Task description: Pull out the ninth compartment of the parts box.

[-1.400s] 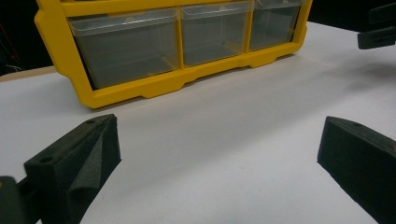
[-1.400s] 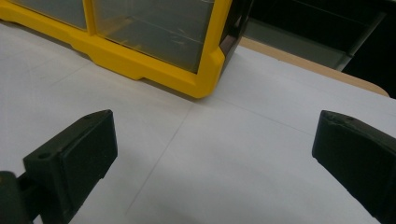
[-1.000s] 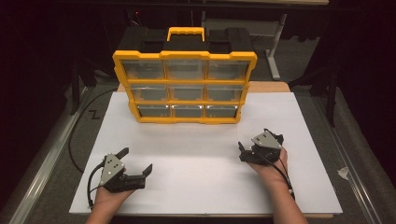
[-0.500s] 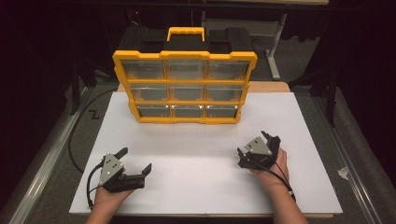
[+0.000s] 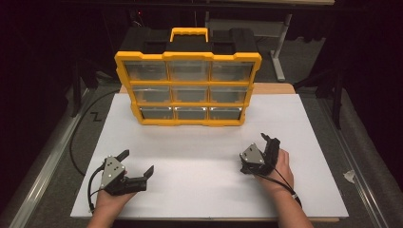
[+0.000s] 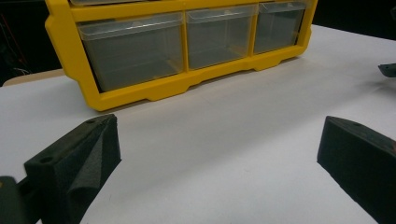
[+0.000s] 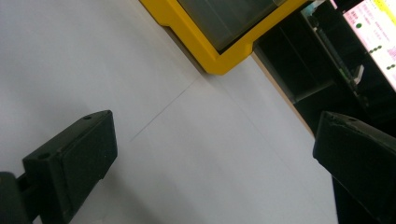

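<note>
A yellow organizer [image 5: 187,88] with nine clear drawers and a yellow handle stands upright at the back of the white board [image 5: 294,123]. My left gripper [image 5: 139,161] rests on the board's near left, open and empty, with its jaws pointing right and away. In the left gripper view, the left gripper [image 6: 219,154] faces the organizer's bottom drawer row [image 6: 187,46]. My right gripper [image 5: 270,141], at the near right and rolled onto its side in the hand, is open and empty. In the right gripper view, the right gripper [image 7: 215,158] looks toward the organizer's lower right corner [image 7: 210,51].
A black cable [image 5: 76,142] curves over the grey surface left of the board. A metal rail [image 5: 47,166] runs along the left side. Dark stands and a table leg [image 5: 278,52] lie behind the organizer. A tip of the other gripper [image 6: 387,70] shows at the far right.
My right gripper has rolled onto its side and drifted slightly nearer and to the left. The left gripper and the organizer have stayed still.
</note>
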A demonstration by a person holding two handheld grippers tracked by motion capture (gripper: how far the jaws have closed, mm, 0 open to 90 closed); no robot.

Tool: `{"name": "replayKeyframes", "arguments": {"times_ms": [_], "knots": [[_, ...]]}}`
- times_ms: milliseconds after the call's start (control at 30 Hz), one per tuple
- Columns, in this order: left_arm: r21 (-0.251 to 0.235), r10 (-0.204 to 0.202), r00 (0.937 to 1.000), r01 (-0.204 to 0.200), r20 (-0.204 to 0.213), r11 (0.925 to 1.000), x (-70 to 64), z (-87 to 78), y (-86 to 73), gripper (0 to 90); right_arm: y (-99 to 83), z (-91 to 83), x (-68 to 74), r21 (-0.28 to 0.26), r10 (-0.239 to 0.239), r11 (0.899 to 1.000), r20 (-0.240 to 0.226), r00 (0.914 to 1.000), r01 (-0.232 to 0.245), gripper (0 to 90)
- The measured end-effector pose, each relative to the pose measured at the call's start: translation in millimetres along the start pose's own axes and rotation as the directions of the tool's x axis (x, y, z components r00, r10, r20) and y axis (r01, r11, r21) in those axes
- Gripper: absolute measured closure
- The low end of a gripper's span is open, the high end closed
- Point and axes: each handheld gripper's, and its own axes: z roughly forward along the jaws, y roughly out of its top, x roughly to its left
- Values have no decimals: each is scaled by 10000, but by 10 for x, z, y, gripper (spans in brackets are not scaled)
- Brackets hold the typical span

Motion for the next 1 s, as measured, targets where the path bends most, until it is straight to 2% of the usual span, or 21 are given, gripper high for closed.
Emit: {"name": "replayKeyframes", "arguments": {"times_ms": [133, 233, 400, 433, 500, 600, 633, 667, 700, 900, 933, 967, 1000], "knots": [[-22, -3, 10000, 3, -7, 10000, 2, 0, 1, 2, 30, -15, 40, -1, -521, 9986, 234, 9984, 522, 13], [-36, -11, 10000, 11, -18, 10000, 5, -2, 2, 2, 50, -28, 60, 63, -1087, 9941, 371, 9934, 1086, 13], [-50, -15, 10000, 15, -9, 10000, 5, -4, 2, 2, 81, -54, 101, 89, -1907, 9816, 598, 9798, 1905, 13], [-55, -12, 10000, 12, -9, 10000, 5, -5, 2, 2, 91, -64, 121, 117, -2230, 9748, 735, 9720, 2228, 13], [-69, -14, 10000, 14, -9, 10000, 5, -7, 3, 2, 95, -68, 128, 128, -2328, 9725, 759, 9696, 2325, 14], [-88, -38, 10000, 38, -11, 10000, 9, -9, 3, 2, 112, -87, 161, 247, -2954, 9554, 948, 9507, 2944, 14], [-88, -38, 10000, 38, -11, 10000, 9, -9, 3, 2, 112, -87, 161, 247, -2954, 9554, 948, 9507, 2944, 14], [-88, -49, 10000, 48, -11, 9999, 10, -10, 2, 2, 117, -88, 160, 235, -3176, 9482, 996, 9430, 3169, 15], [-90, -52, 10000, 52, -11, 9999, 11, -10, 2, 2, 115, -89, 177, 249, -3215, 9469, 1018, 9414, 3207, 17], [-107, -82, 10000, 82, 4, 9999, 16, -15, 3, 2, 124, -96, 217, 443, -4052, 9142, 1239, 9058, 4029, 17], [-104, -88, 10000, 88, 7, 9999, 16, -15, 3, 1, 121, -94, 230, 452, -4087, 9126, 1223, 9044, 4063, 17], [-99, -87, 10000, 87, 10, 9999, 16, -15, 3, 1, 136, -103, 234, 504, -4489, 8935, 1286, 8843, 4462, 17], [-99, -87, 10000, 87, 10, 9999, 16, -15, 3, 1, 136, -103, 234, 504, -4489, 8935, 1286, 8843, 4462, 17]]}}
